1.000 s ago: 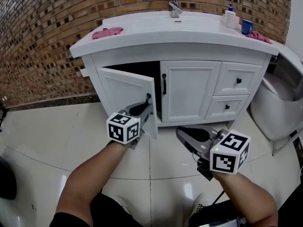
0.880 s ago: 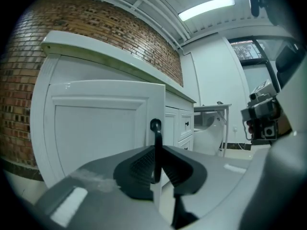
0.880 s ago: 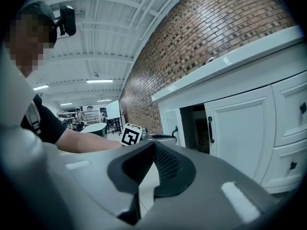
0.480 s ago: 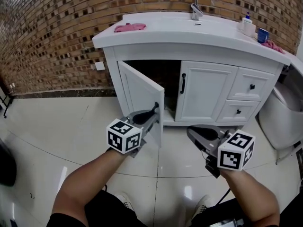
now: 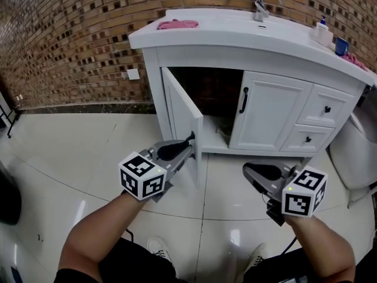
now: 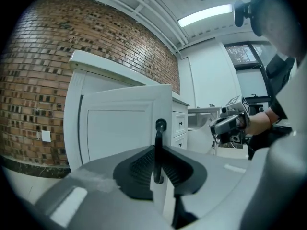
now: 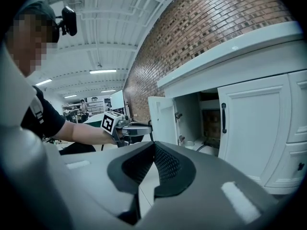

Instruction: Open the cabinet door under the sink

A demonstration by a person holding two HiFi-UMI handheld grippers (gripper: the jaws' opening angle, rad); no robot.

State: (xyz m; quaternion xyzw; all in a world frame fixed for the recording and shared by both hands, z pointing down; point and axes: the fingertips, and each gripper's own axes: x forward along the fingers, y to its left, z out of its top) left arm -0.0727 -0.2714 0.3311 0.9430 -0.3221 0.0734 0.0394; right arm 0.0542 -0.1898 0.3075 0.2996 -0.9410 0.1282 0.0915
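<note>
The left white cabinet door [image 5: 181,119] under the sink counter [image 5: 247,34] stands swung out about square to the cabinet front, with the dark inside showing behind it. My left gripper [image 5: 187,145] is shut on the door's black bar handle [image 5: 190,138]. In the left gripper view the handle [image 6: 158,147] stands upright between the dark pads [image 6: 139,169]. My right gripper [image 5: 250,171] hangs low over the floor in front of the cabinet, shut, holding nothing; its pads [image 7: 168,169] meet with nothing between them.
The right cabinet door [image 5: 268,117] stays closed, its black handle [image 5: 243,100] upright. Two drawers [image 5: 326,108] sit to its right, a toilet [image 5: 353,152] beyond them. A pink cloth [image 5: 177,24], faucet [image 5: 259,5] and bottles rest on the counter. Brick wall behind, glossy tile floor.
The door has swung further out from the cabinet as my left gripper pulled its handle leftward. The right gripper sank a little.
</note>
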